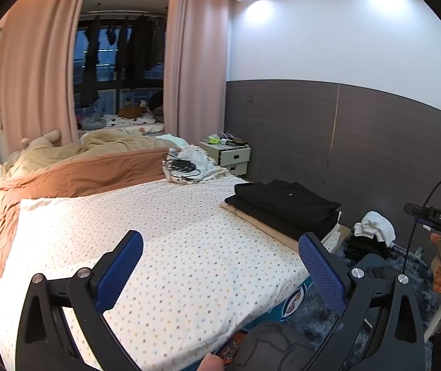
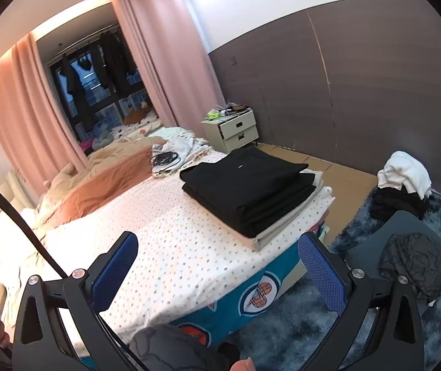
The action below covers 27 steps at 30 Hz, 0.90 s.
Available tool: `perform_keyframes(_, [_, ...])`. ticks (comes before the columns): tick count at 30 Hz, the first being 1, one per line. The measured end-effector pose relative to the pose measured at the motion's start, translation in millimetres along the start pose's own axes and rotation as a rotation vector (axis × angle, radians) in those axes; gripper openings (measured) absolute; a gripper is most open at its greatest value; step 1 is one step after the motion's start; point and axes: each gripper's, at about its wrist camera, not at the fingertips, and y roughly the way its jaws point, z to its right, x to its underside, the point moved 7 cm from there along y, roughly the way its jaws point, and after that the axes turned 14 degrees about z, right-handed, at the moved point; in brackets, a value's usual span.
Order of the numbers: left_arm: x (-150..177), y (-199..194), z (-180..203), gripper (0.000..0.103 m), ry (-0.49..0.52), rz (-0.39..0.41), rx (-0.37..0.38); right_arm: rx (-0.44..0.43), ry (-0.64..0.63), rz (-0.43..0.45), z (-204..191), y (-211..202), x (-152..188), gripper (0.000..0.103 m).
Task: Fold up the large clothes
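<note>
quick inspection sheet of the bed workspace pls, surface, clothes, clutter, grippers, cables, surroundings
surface: bed with dotted sheet, near part bare; brown duvet bunched at the far end
job's things: folded stack, black garments on a beige one, at the bed's corner; unfolded pile of white and dark clothes on the floor; grey garment on a dark seat
clutter: crumpled white cloth on the bed
grippers: left gripper open, holding nothing; right gripper open, holding nothing
cables: black coiled cable on the white cloth
surroundings: nightstand, pink curtains, blue rug
</note>
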Motion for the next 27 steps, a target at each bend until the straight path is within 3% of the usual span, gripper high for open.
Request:
perform_keyframes(14, [39.7,-79.6,-9.9,0.103,-0.030,0.021,-0.082,-0.065,-0.073,0.029,-29.0,-41.4,49.7,0.103])
perform_keyframes(27, [60.6,-119.0,-16.2,0.103,-0.031,0.056,-0.170,-0.084,-0.133,0.031,-49.4,-54.6,85.2,0.103])
